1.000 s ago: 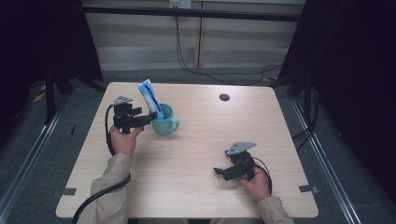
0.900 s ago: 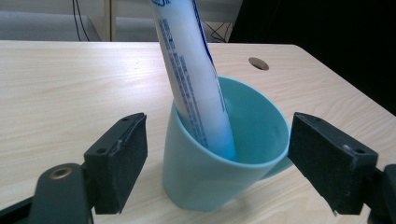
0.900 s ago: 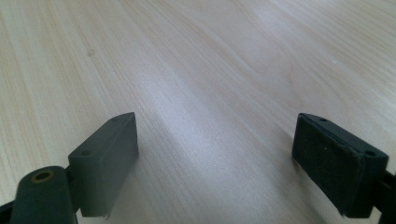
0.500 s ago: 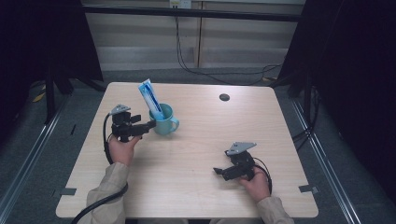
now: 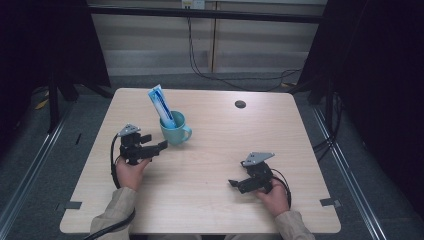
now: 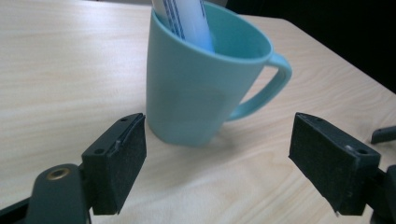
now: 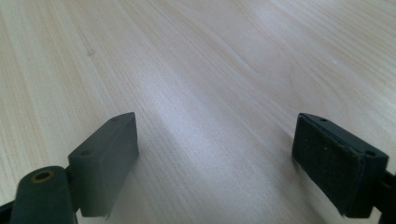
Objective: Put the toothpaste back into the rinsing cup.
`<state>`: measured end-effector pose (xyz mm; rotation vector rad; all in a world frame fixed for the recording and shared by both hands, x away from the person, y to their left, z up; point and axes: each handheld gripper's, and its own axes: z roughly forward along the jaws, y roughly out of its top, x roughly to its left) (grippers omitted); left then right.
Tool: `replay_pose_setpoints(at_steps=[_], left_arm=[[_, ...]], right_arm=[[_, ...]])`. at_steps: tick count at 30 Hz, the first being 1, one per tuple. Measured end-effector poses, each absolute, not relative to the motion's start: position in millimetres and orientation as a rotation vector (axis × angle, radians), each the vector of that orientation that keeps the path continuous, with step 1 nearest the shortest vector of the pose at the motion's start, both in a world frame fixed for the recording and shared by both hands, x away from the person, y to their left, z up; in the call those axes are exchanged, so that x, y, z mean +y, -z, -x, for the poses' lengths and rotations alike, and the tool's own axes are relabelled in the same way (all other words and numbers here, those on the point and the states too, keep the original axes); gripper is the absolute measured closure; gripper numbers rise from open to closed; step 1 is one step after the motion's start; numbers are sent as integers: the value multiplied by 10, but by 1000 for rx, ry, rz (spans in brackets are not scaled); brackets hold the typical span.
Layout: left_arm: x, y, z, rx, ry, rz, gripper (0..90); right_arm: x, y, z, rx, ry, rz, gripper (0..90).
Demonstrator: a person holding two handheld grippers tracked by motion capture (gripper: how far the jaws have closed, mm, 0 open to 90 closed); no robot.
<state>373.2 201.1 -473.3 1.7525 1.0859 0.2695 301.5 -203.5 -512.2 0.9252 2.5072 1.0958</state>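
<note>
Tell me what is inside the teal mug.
A blue-and-white tube stands tilted in the teal mug, its top leaning out over the rim. The mug wall hides its lower end and anything beneath it.

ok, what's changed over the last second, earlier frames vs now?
The left gripper has drawn back from the teal mug toward the person and sunk a little; its jaws are open and empty, with the mug in front of them and apart from them. Nothing was taken hold of or let go. Unchanged: the mug with the toothpaste tube standing in it, and the right gripper, open and low over the table.
</note>
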Motion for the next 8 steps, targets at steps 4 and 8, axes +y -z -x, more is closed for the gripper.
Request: replay_pose_setpoints(at_steps=[4, 8], left_arm=[[1992, 4803, -3653, 1076, -285, -1793, 176], [1964, 4885, -3580, 1067, -284, -1836, 170]], right_arm=[[-2035, 5122, -3015, 2507, -1096, -926, 140], [-2035, 5122, -3015, 2507, -1096, -925, 140]])
